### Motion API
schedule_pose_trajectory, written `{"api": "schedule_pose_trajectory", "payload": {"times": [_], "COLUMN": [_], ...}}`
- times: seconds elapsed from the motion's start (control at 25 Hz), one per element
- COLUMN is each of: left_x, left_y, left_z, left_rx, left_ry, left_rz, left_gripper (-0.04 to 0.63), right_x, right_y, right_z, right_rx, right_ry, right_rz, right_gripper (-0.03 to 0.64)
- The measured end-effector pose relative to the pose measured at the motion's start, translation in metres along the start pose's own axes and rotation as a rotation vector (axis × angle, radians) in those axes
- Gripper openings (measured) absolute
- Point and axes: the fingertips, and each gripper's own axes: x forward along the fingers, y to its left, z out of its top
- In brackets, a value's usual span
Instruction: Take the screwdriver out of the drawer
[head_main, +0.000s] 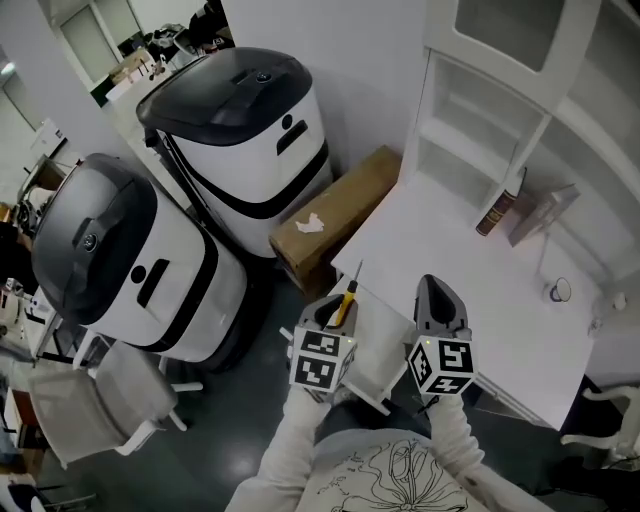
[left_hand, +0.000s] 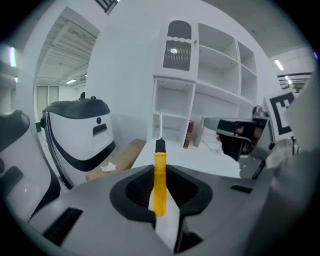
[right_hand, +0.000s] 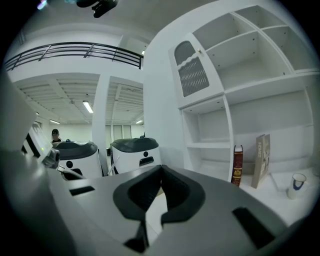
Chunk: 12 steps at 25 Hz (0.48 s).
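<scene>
- Screwdriver (left_hand: 159, 186): yellow plastic handle, black collar and a thin metal shaft. It is up in the air in front of you, above the near left corner of the white desk (head_main: 440, 240), with the shaft pointing away from you
- Your left gripper (left_hand: 160, 172) pinches the yellow handle between its two pads. The handle's butt end sits deep in the jaws, and the collar and shaft stick out past the tips
- Your right gripper (right_hand: 160, 170) has its jaw tips pressed together with nothing between them. It hangs just beside the left one
- Handling, as a judgement: the tool looks light and stiff, but the smooth round handle could swivel or slide in a narrow pinch. The middle of the handle is the safest hold, not the shaft
- A white panel below the grippers may be the open drawer (head_main: 375, 345), though I cannot tell for sure
- Room to move: the desk middle is bare. A book (head_main: 492, 214) stands toward the back and a cup (head_main: 558, 291) toward the right edge. A cardboard box (head_main: 340, 212) leans at the desk's left edge, with two large white machines (head_main: 240, 140) beyond it
</scene>
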Motion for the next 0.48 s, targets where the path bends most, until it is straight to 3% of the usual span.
{"api": "schedule_pose_trajectory", "payload": {"times": [0.32,0.48], "left_x": [-0.055,-0.072], "left_y": [0.018,0.021], "left_z": [0.059,0.076], "left_rx": [-0.046,-0.049], "left_ry": [-0.225,-0.289], "left_rz": [0.145,0.183], "left_gripper": [0.071,0.071], "right_x": [-0.004,-0.005], "right_y": [0.019,0.023], "right_z": [0.032,0.045], "right_rx": [-0.02,-0.026], "right_ry": [-0.066,-0.095], "right_rz": [0.045,0.063], "right_gripper": [0.003,0.003]}}
